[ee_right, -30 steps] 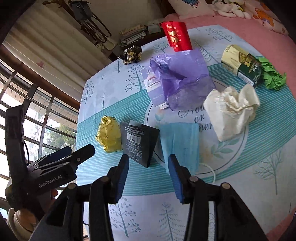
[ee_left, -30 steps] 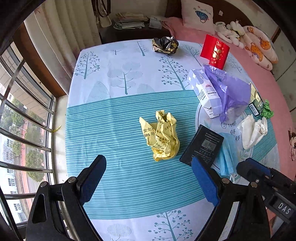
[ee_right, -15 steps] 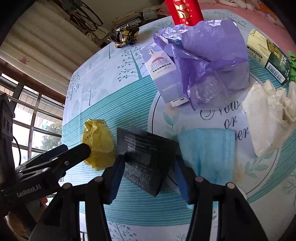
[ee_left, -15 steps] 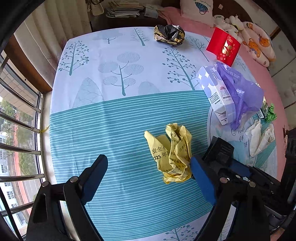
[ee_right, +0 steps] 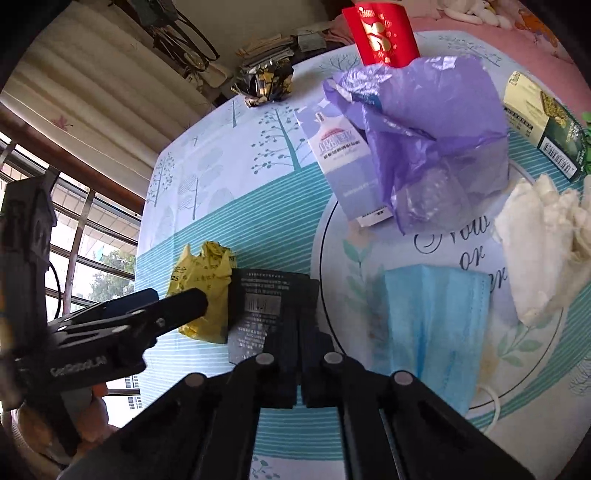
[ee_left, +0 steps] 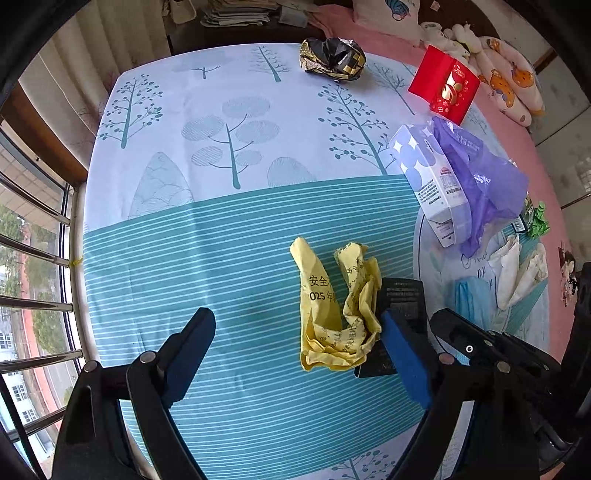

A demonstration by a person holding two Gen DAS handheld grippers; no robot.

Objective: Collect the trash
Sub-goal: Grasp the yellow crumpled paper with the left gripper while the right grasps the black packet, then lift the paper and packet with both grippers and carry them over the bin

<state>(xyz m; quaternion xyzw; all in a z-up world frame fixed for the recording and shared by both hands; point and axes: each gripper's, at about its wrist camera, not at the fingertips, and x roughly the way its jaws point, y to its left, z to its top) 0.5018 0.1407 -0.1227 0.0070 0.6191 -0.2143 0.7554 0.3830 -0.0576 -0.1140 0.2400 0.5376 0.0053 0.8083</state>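
A crumpled yellow paper (ee_left: pixel 340 314) lies on the tree-print tablecloth (ee_left: pixel 221 240). My left gripper (ee_left: pixel 295 339) hangs over it, open wide, with the paper against the inner side of its right finger. A flat black packet (ee_right: pixel 258 302) lies just right of the paper, touching it. My right gripper (ee_right: pixel 299 325) is shut, its fingers meeting on the packet's right edge. In the left wrist view the black packet (ee_left: pixel 402 295) shows behind the blue finger.
A purple plastic bag (ee_right: pixel 424 122) lies draped over a lilac carton (ee_right: pixel 332 155). Around them are a red envelope (ee_right: pixel 380 33), a black-gold foil wrapper (ee_right: pixel 266 81), a blue mask (ee_right: pixel 432 317), white crumpled paper (ee_right: pixel 543 243) and a green box (ee_right: pixel 543 125). Window bars (ee_left: pixel 33 258) run along the left.
The right gripper's fingers, which straddled the black packet, have closed on it. The left gripper has dropped toward the yellow paper, which now sits by its right finger.
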